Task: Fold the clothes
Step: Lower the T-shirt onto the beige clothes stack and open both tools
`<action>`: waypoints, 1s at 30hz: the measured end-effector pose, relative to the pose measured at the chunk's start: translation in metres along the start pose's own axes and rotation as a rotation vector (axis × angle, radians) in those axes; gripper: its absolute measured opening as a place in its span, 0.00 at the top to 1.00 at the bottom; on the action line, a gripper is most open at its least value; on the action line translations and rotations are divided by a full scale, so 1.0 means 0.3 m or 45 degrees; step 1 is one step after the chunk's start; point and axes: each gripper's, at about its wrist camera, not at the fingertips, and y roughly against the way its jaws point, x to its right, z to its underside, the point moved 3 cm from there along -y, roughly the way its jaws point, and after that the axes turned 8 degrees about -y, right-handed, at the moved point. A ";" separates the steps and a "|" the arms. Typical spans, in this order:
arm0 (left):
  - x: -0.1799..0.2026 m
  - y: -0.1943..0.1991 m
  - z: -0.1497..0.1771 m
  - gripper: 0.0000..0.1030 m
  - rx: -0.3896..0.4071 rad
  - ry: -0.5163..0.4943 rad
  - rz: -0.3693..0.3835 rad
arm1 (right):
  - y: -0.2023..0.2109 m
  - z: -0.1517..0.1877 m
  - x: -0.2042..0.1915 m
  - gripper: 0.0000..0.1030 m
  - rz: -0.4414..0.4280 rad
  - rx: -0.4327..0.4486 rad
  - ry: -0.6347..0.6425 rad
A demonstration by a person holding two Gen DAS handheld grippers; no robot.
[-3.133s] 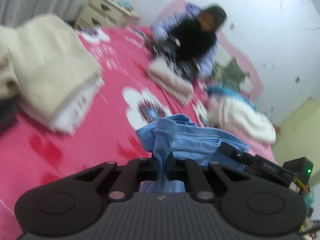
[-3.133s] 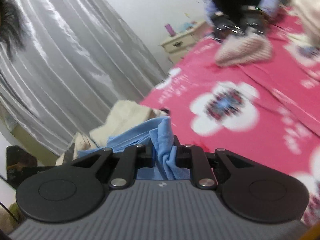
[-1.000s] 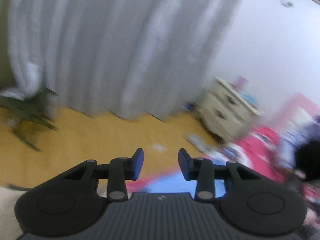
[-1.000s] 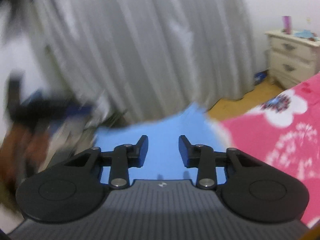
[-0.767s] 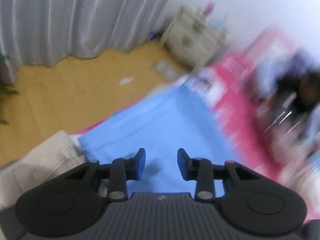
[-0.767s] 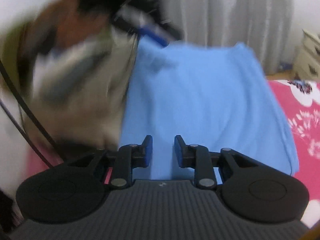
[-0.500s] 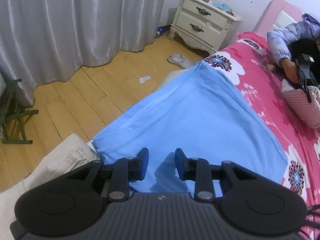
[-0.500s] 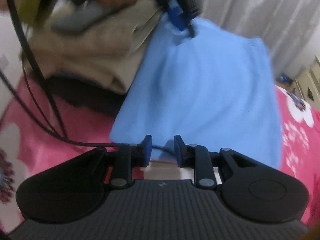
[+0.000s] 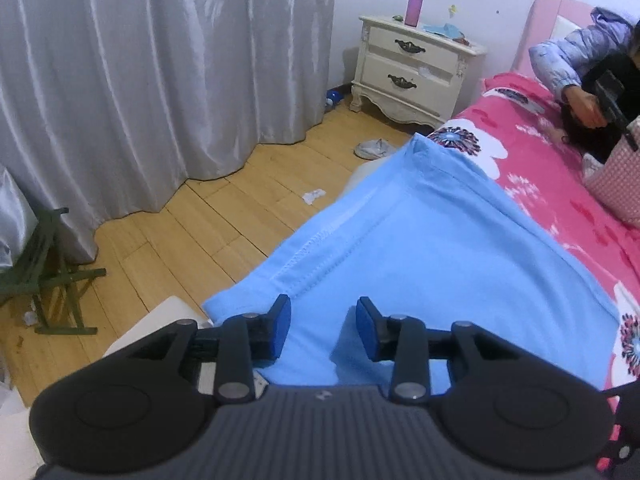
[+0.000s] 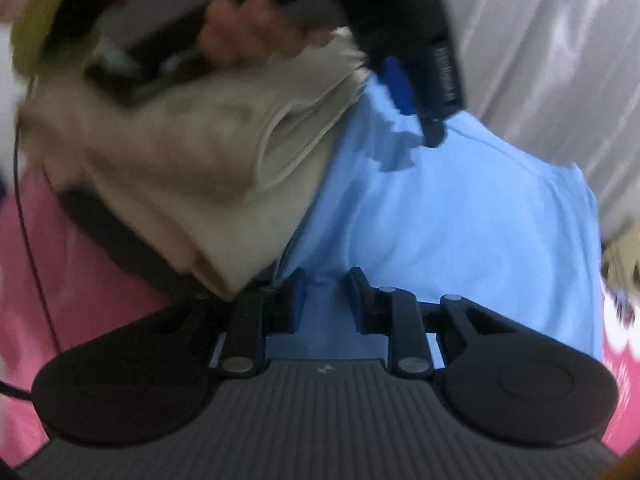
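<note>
A light blue garment [image 9: 440,264] lies spread flat along the edge of the pink flowered bed [image 9: 560,200]. My left gripper [image 9: 322,312] hovers just above its near corner, the jaws opening with nothing pinched between the blue pads. In the right wrist view the same blue garment [image 10: 460,220] fills the middle, and my right gripper [image 10: 326,280] stands low over its near edge, jaws a little apart, cloth beneath them but not clamped. Across the garment a hand [image 10: 248,28] holds the left gripper, its fingers [image 10: 440,80] above the far corner.
A beige pile of clothes [image 10: 192,168] lies against the garment's side. Beyond the bed are wooden floor, a grey curtain [image 9: 140,80], a cream nightstand [image 9: 412,68], a green stool [image 9: 44,276] and a slipper [image 9: 374,148]. Another person [image 9: 592,80] works on the bed's far end.
Both grippers earlier held bunched blue cloth; it now lies flat and released. The left jaws narrowed, then widened. The right gripper swung down to the garment's edge by the beige pile.
</note>
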 end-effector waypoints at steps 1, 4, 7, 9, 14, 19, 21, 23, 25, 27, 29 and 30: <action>-0.006 0.000 -0.003 0.63 -0.001 0.009 0.010 | 0.013 -0.013 0.003 0.79 -0.004 -0.017 -0.001; -0.030 -0.012 -0.010 0.67 -0.017 0.052 0.032 | 0.094 -0.066 0.029 0.81 0.009 0.001 -0.014; -0.037 -0.020 -0.012 0.68 -0.018 0.078 0.015 | 0.146 -0.123 0.104 0.81 -0.011 0.132 -0.164; -0.041 -0.027 -0.013 0.69 -0.020 0.096 0.004 | 0.090 -0.127 0.112 0.80 0.007 0.150 -0.160; -0.068 -0.058 -0.002 0.71 -0.033 0.175 0.019 | -0.027 -0.081 0.118 0.81 -0.014 0.117 -0.164; -0.085 -0.056 0.012 0.71 -0.020 0.207 0.036 | 0.092 -0.158 0.299 0.81 0.123 0.282 -0.371; -0.084 -0.055 0.013 0.71 -0.022 0.199 0.030 | 0.063 -0.183 0.396 0.81 0.223 0.323 -0.443; -0.086 -0.055 0.016 0.71 -0.020 0.199 0.032 | -0.004 -0.193 0.489 0.81 0.300 0.333 -0.516; -0.087 -0.056 0.018 0.71 -0.014 0.203 0.039 | -0.090 -0.167 0.577 0.83 0.325 0.279 -0.603; -0.089 -0.058 0.018 0.71 -0.015 0.206 0.041 | -0.120 -0.153 0.623 0.85 0.296 0.296 -0.730; -0.087 -0.058 0.018 0.71 -0.013 0.206 0.042 | -0.064 -0.148 0.617 0.85 0.321 0.346 -0.824; -0.088 -0.059 0.017 0.71 -0.013 0.207 0.044 | -0.029 -0.136 0.608 0.83 0.358 0.369 -0.855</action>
